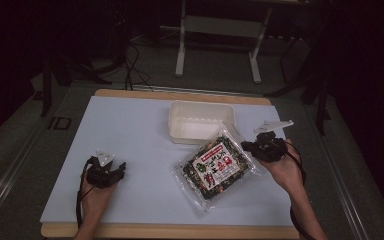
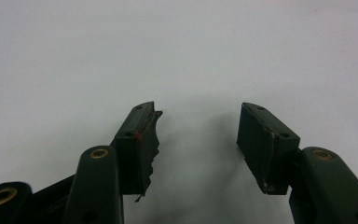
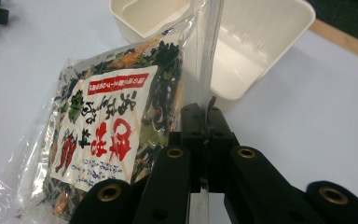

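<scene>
One snack packet (image 1: 216, 168), one white tub (image 1: 201, 120) — right claw (image 3: 208, 116) pinches the packet's edge; left claw (image 2: 198, 140) spread.

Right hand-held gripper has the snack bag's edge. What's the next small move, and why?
Probably lift the bag toward the white tray: the right hand-held gripper is shut on its clear edge, the tray sits just beyond, and the left hand-held gripper is open over bare table.

White table (image 1: 130, 130): tray (image 1: 180, 131), seaweed packet (image 1: 215, 167).
</scene>
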`<state>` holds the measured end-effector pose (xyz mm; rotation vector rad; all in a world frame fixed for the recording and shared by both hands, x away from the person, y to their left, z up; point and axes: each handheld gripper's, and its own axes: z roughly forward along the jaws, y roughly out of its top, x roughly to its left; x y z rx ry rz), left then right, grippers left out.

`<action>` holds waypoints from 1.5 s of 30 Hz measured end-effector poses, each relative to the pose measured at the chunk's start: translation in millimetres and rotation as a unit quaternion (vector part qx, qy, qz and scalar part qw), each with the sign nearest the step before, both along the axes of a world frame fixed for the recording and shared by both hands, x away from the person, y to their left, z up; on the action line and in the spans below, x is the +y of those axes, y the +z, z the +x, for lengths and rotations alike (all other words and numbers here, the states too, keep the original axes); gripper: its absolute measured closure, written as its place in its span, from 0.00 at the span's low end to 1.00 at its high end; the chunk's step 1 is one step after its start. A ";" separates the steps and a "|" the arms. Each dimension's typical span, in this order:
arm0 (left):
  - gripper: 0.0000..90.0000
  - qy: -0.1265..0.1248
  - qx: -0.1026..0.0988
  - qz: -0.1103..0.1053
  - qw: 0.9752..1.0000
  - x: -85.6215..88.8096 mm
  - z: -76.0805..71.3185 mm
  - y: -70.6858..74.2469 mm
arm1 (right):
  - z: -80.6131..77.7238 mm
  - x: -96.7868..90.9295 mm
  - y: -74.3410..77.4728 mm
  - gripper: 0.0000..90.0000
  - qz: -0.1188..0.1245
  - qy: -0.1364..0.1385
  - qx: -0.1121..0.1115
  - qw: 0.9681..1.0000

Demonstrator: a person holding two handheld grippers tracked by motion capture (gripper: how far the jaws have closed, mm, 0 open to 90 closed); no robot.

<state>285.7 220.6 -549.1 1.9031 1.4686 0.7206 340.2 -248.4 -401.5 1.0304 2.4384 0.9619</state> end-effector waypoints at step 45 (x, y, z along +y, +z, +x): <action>0.53 -0.001 0.001 -0.003 1.000 -0.3 -0.3 0.4 | 33.0 26.7 72.5 1.00 -0.006 0.103 -0.088 0.991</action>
